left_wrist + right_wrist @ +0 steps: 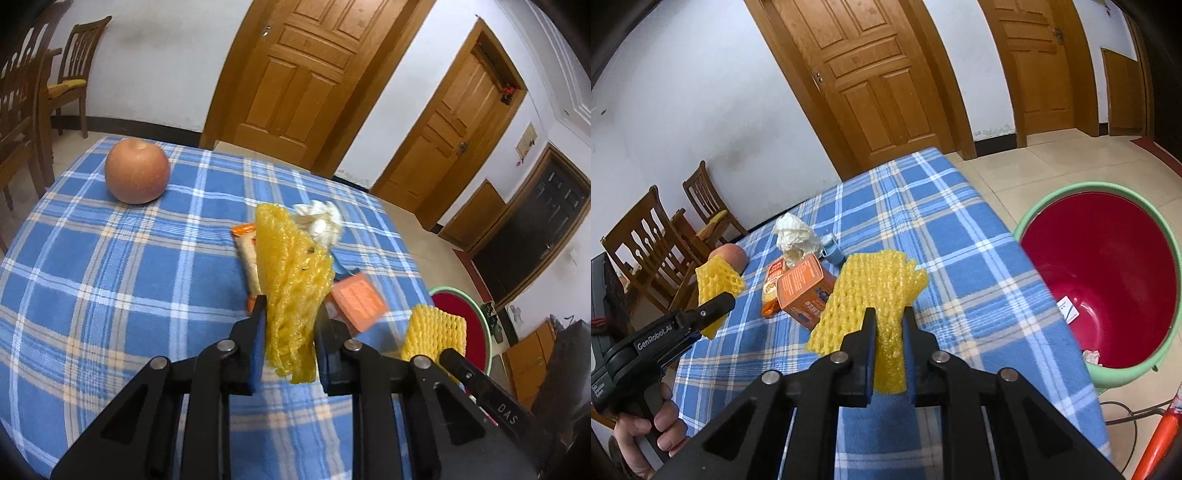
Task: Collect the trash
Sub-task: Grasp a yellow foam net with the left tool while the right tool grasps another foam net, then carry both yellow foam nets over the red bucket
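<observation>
Your left gripper (290, 314) is clenched on a yellow foam fruit net (293, 273), which hangs crumpled between its fingers above the blue plaid bench (110, 277). Your right gripper (889, 314) is likewise clamped on a second yellow foam net (871, 291), lifted clear of the cloth.

Just beyond the left gripper's fingertips lie an orange box (357, 301) and an orange snack packet (248, 254), both resting on the bench. Past them sits a crumpled white tissue (322, 219), with a small blue object (832, 251) beside it. Farther off, to the left of the left gripper, an apple (137, 171) stands alone.

To the right of the right gripper, on the floor below the bench edge, stands a green-rimmed red bin (1108, 273) holding a few scraps. Wooden chairs (653, 243) and wooden doors (871, 74) line the far wall.
</observation>
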### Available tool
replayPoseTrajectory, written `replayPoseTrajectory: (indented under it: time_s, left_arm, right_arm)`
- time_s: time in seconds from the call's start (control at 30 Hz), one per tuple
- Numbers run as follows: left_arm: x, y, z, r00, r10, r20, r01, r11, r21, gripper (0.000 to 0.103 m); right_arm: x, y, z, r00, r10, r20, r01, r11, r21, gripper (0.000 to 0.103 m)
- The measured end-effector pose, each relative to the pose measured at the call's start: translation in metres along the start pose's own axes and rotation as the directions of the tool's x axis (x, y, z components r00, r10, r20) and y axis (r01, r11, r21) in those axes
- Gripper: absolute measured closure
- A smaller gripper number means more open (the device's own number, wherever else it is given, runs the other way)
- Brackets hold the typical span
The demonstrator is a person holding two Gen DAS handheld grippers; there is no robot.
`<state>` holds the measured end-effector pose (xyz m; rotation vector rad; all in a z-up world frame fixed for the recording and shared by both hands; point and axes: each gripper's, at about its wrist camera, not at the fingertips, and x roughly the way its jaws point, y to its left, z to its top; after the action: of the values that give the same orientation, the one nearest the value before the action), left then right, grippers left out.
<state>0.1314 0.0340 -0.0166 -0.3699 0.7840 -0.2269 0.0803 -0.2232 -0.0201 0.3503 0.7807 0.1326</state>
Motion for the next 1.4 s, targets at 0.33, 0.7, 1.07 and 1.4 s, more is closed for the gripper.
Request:
replayPoseTrajectory:
  time_s: [0.33,0.7,1.07,1.4]
  left_arm:
    - [-0.009,-0.038,-0.012,0.998,-0.059,-0.023,0.061,0.995,0.075,0.081]
    - [0.004,-0.083,-0.026,0.989,-0.117,-0.09,0.129,0.981,0.148,0.081]
    - [0.031,-0.135,-0.043,0.972,-0.161,-0.173,0.198,0.954,0.225,0.081]
    - [0.066,-0.182,-0.056,0.944,-0.188,-0.272,0.265,0.921,0.284,0.081]
  right_arm:
    - [-0.027,-0.018,-0.003,0.999,-0.023,0.046,0.021,0.999,0.048,0.088]
    - [-0.055,-0.055,-0.004,0.994,-0.07,0.087,0.06,0.992,0.114,0.088]
    - [-0.069,-0.106,-0.005,0.987,-0.123,0.101,0.1,0.974,0.206,0.088]
    - [-0.069,-0.158,-0.012,0.983,-0.17,0.072,0.142,0.943,0.3,0.085]
